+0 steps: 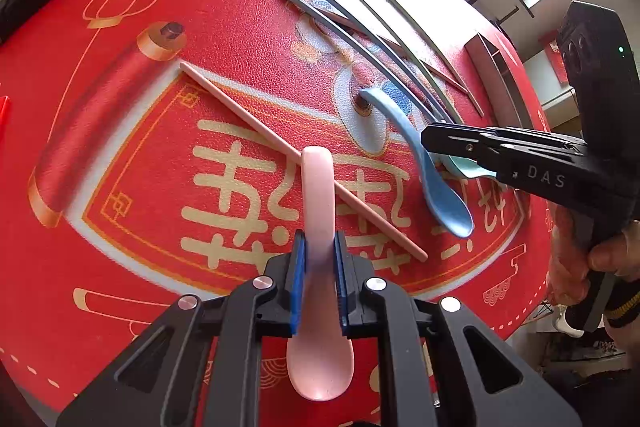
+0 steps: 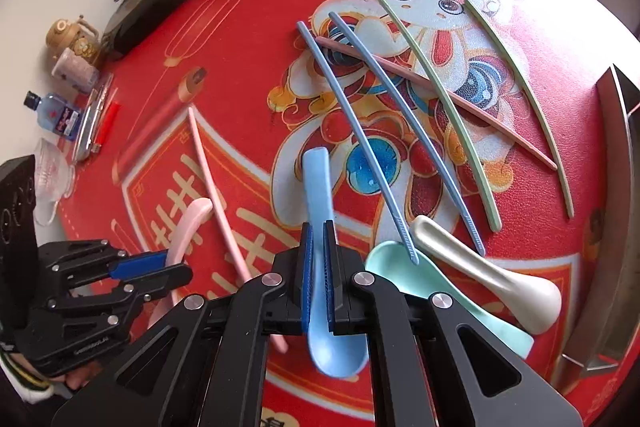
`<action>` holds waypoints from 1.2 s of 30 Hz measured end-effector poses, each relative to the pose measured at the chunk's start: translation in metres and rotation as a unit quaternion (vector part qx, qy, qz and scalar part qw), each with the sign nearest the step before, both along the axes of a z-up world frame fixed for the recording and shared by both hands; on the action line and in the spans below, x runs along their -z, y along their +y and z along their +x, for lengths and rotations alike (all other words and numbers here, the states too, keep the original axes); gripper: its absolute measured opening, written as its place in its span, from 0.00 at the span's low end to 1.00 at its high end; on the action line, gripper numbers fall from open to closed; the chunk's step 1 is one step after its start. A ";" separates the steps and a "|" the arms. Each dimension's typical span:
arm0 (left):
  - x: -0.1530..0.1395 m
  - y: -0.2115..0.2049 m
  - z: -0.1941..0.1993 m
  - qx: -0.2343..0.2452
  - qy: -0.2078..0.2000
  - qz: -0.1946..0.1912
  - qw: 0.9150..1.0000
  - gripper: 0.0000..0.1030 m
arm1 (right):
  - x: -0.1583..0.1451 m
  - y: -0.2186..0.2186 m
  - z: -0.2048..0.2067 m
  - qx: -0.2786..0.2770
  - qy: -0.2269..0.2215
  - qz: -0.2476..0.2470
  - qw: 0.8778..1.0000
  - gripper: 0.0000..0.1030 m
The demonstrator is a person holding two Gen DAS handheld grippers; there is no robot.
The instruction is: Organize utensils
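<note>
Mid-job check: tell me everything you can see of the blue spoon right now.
The blue spoon is a pale blue soup spoon, smooth and matte, plastic or ceramic by its look. The right gripper is shut on its handle, bowl end nearest the camera, handle tip pointing away over the red table mat. In the left wrist view it hangs tilted, bowl lower, just above the mat; whether it touches the mat cannot be told. The mint green spoon lies close beside it.

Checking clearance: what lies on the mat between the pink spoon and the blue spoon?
In the right wrist view, a single pink chopstick lies on the red mat between the pink spoon and the blue spoon; nothing else there.
</note>
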State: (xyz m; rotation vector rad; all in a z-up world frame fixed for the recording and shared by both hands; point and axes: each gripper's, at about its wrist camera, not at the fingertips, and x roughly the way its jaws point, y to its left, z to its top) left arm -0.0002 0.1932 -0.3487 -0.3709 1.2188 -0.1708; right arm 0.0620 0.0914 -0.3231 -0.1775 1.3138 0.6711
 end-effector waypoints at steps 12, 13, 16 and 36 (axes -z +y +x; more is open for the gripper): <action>0.006 0.004 0.001 -0.009 0.005 0.001 1.000 0.13 | 0.005 0.004 -0.005 -0.012 -0.041 -0.023 0.999 0.06; 0.005 0.005 0.001 -0.010 0.004 0.003 1.000 0.13 | 0.004 0.003 -0.006 -0.012 -0.043 -0.018 0.999 0.06; 0.004 0.006 0.001 -0.013 0.002 0.010 1.000 0.13 | -0.001 0.000 -0.007 -0.007 -0.046 -0.005 0.999 0.06; 0.006 0.006 0.005 -0.016 0.003 0.020 1.000 0.13 | -0.004 0.010 -0.009 -0.015 -0.081 -0.003 0.997 0.50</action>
